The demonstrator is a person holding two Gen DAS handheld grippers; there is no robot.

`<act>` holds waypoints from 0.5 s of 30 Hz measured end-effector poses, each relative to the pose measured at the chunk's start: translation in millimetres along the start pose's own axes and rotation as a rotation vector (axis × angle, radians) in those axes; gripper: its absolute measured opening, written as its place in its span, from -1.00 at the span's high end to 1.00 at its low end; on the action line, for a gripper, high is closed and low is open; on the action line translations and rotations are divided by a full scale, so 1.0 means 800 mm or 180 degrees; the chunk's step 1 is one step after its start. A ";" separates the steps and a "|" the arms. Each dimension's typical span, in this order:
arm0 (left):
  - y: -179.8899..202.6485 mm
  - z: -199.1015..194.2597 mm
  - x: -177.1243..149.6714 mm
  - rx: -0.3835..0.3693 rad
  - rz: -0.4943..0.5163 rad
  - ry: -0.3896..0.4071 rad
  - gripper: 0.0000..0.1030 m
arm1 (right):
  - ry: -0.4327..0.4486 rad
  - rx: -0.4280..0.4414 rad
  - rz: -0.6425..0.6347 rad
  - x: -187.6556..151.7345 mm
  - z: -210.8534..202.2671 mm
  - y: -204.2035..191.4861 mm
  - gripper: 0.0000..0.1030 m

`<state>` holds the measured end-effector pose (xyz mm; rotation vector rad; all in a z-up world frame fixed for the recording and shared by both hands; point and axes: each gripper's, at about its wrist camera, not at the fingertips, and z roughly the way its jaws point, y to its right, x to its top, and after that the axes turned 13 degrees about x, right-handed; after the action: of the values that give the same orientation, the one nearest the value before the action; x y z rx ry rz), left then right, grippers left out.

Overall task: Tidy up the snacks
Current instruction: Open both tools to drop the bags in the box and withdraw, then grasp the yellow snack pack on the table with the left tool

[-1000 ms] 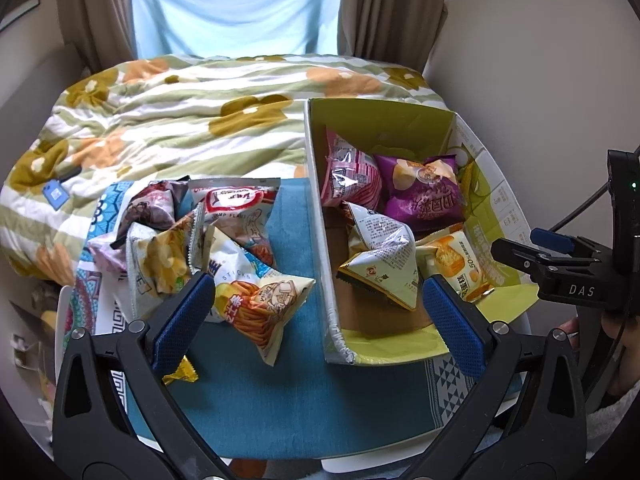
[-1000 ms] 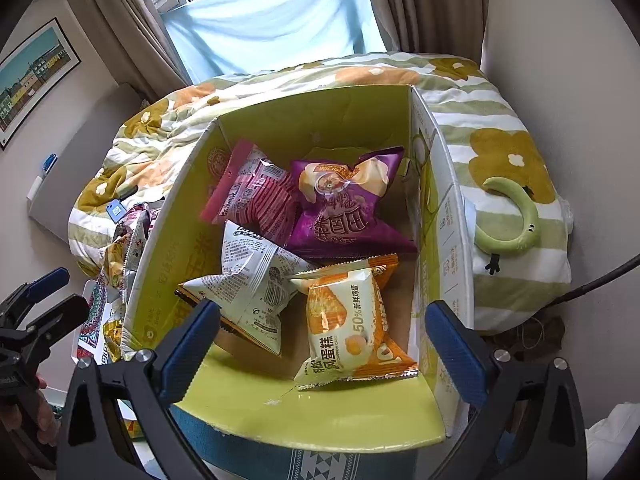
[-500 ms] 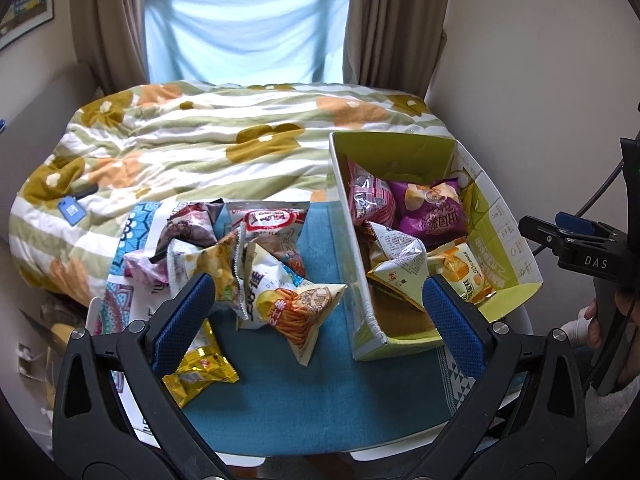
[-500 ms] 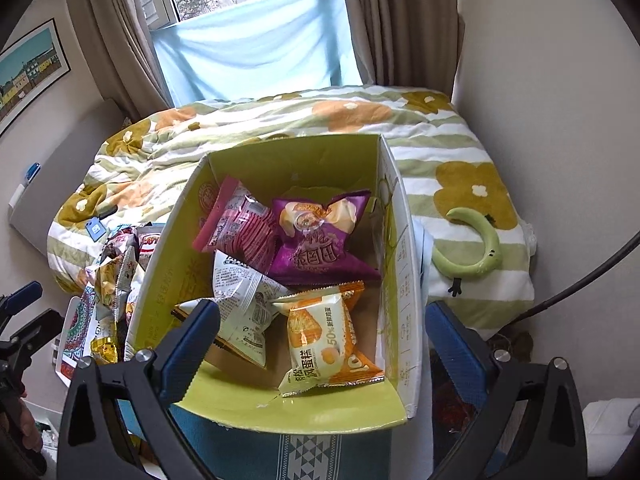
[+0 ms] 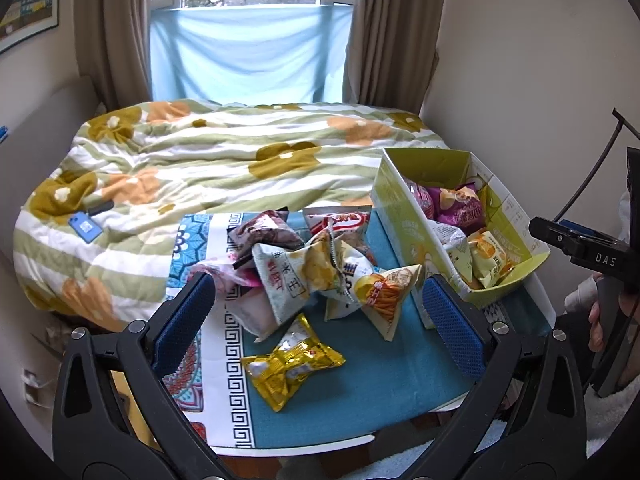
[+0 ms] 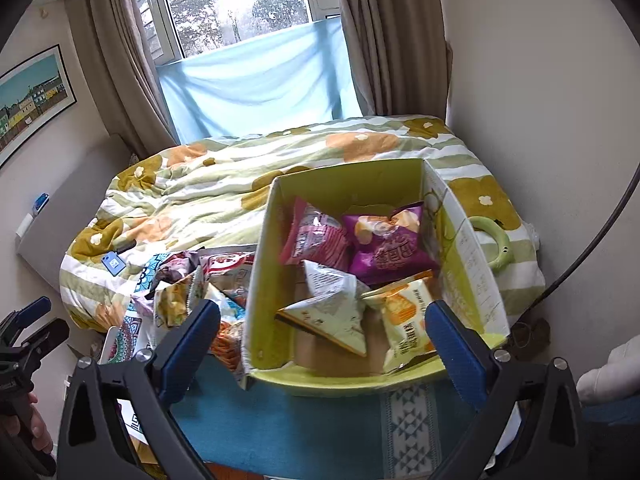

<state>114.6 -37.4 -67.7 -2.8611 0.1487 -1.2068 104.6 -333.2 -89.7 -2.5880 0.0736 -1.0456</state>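
Snacks (image 5: 320, 272) lay heaped on the surface (image 5: 408, 384); my left gripper (image 5: 316, 312) and right gripper (image 6: 322, 334) hung with fingers spread, empty. I feared slippery bags sliding off the edge.

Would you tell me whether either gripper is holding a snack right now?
Neither: the left gripper and right gripper are both open and empty.

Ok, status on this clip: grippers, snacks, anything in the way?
Left gripper open, empty. Right gripper open, empty. Four packets in yellow box; pile waits on blue mat. Nothing in the way.
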 end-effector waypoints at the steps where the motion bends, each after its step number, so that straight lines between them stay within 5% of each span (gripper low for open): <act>1: -0.009 0.000 -0.002 -0.0028 0.0021 0.0002 -0.99 | 0.0008 -0.0013 0.0001 -0.003 0.001 -0.011 -0.98; 15: -0.094 0.048 -0.021 -0.0422 0.0491 -0.0106 -0.99 | 0.0114 -0.0037 0.0083 -0.054 0.042 -0.144 -0.98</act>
<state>136.3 38.7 -101.5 -2.9138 0.4559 -1.1611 87.0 -207.6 -102.1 -2.5720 0.1224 -1.0854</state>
